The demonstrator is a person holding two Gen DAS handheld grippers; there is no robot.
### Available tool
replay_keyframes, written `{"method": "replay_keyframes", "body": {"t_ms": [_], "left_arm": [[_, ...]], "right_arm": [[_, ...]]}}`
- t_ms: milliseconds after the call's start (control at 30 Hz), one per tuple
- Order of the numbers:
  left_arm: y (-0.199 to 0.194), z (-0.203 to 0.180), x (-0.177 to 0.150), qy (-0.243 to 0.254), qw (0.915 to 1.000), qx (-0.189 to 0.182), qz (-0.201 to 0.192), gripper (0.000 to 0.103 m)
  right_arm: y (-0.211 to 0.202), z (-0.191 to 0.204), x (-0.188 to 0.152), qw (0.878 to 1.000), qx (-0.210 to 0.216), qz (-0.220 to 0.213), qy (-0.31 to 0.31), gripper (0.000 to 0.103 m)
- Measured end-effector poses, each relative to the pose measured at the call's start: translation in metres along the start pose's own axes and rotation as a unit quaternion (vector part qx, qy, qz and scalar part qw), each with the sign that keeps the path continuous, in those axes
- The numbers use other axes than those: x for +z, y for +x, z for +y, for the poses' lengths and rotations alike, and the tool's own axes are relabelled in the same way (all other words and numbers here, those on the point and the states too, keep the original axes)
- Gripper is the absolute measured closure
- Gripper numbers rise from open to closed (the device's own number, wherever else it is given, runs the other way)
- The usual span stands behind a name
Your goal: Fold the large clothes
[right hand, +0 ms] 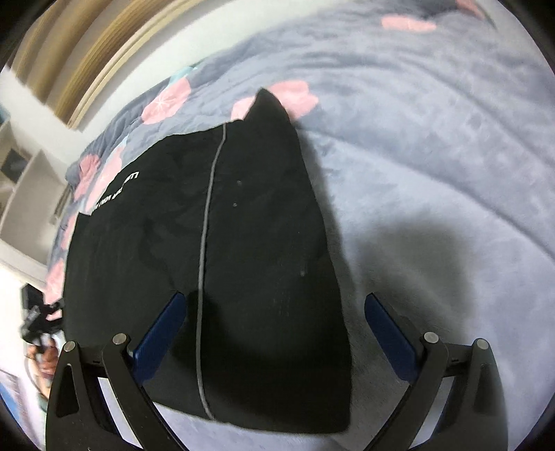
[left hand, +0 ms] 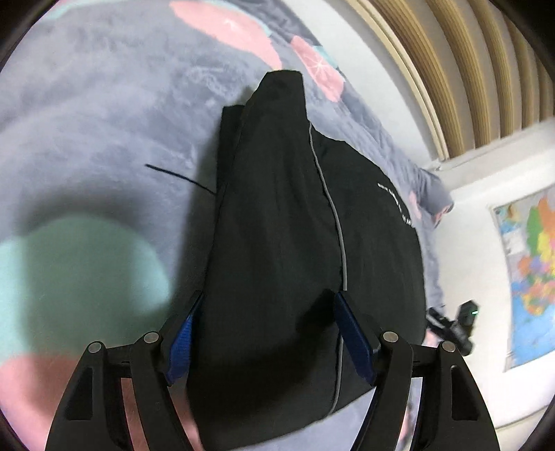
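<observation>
A black garment [left hand: 277, 225] with a grey side stripe and white lettering lies folded lengthwise on the grey-blue bedspread [left hand: 104, 121]. It also shows in the right wrist view [right hand: 249, 243]. My left gripper [left hand: 265, 305] is open, its blue pads on either side of the garment's near end, just above it. My right gripper [right hand: 274, 305] is open over the garment's near end, one pad over the cloth and the other over bare bedspread [right hand: 433, 173]. Neither holds anything. The other gripper [left hand: 454, 326] shows at the right in the left wrist view.
The bedspread has pink and teal patches [left hand: 225, 31]. A white wall with wooden slats [left hand: 468, 69] and a coloured map [left hand: 534, 270] lies beyond the bed's edge. White shelves [right hand: 24, 187] stand at the left in the right wrist view.
</observation>
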State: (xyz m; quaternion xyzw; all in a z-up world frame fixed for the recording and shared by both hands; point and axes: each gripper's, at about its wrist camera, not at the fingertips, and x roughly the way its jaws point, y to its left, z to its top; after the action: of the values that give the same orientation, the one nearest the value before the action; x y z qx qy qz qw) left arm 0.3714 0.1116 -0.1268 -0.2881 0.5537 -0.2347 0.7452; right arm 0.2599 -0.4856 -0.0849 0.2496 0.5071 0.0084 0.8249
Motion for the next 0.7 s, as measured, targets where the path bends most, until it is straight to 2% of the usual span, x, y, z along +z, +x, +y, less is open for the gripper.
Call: {"method": "replay_keyframes", "body": {"t_ms": [267,500,600,700], "left_arm": [[0.022,0.013,0.015,-0.043,0.9978,-0.047,0.016,0.023],[0.043,0.021,0.033,-0.059,0.9923,-0.098,0.047,0.023],[0.055,0.021,0.04,-0.069,0.99,-0.109,0.059,0.02],[0.063,0.018,0.046,-0.086,0.9888,-0.103,0.065,0.018]], "right_arm": [[0.046,-0.009,0.02,0.996,0.075,0.043,0.038,0.0],[0.079,-0.021,0.041,0.984,0.138,0.088,0.066,0.0],[0.088,-0.017,0.047,0.983,0.14,0.1,0.056,0.0],[0.091,-0.001,0.051,0.988,0.116,0.097,0.023,0.0]]}}
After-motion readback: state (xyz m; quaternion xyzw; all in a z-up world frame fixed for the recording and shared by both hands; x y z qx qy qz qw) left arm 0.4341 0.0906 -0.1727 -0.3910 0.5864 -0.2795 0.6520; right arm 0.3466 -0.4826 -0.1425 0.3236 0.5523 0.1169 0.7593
